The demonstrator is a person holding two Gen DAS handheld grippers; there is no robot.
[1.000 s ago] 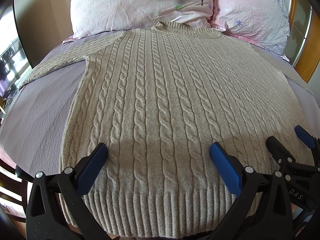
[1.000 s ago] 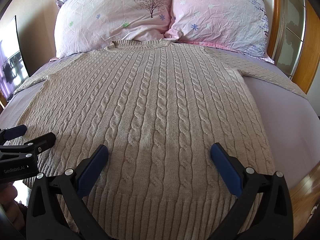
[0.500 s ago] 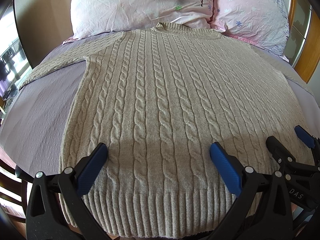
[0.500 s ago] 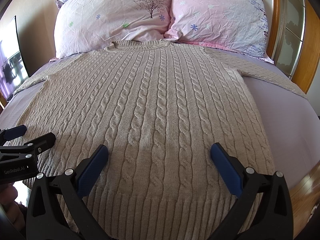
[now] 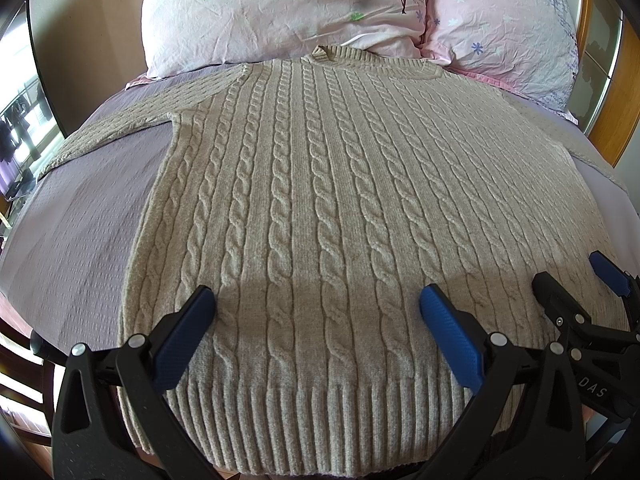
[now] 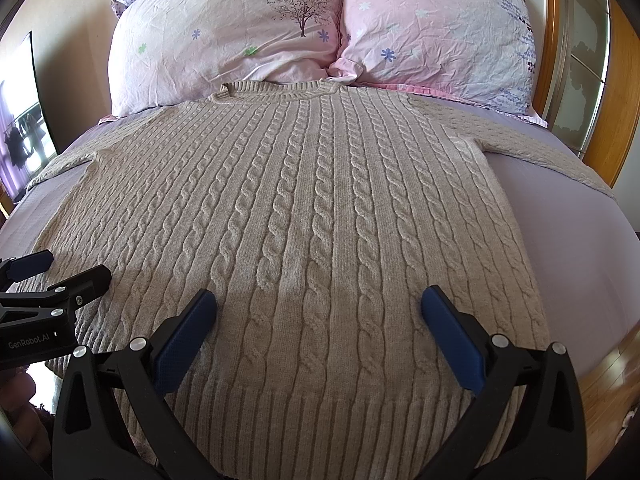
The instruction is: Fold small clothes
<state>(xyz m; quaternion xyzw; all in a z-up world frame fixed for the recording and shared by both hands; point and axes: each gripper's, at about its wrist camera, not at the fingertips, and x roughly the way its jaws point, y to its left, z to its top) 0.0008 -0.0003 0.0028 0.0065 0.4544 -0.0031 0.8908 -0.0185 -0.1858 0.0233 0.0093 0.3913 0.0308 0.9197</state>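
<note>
- Beige cable-knit sweater [image 5: 320,200] lies flat, front or back up can't tell, spread on the lavender bedsheet [image 5: 80,232]; collar at far end touching the pillows, ribbed hem nearest the cameras, hanging a bit over the bed's near edge.
- Both sleeves out to the sides: one trails off left in the left wrist view, the other off right in the right wrist view.
- Left gripper [image 5: 316,308] low over the hem's left half, pointing up the sweater toward the collar; jaws spread wide, released, nothing between the blue pads.
- Right gripper [image 6: 320,308] same pose over the hem's right half, level, jaws wide apart, empty.
- Contact of pads with the knit: can't tell.
- The two grippers sit side by side, near each other; each shows at the edge of the other's view.
- Two pink floral pillows [image 6: 240,36] against the headboard end.
- Wooden bed frame [image 6: 624,80] on the right.
</note>
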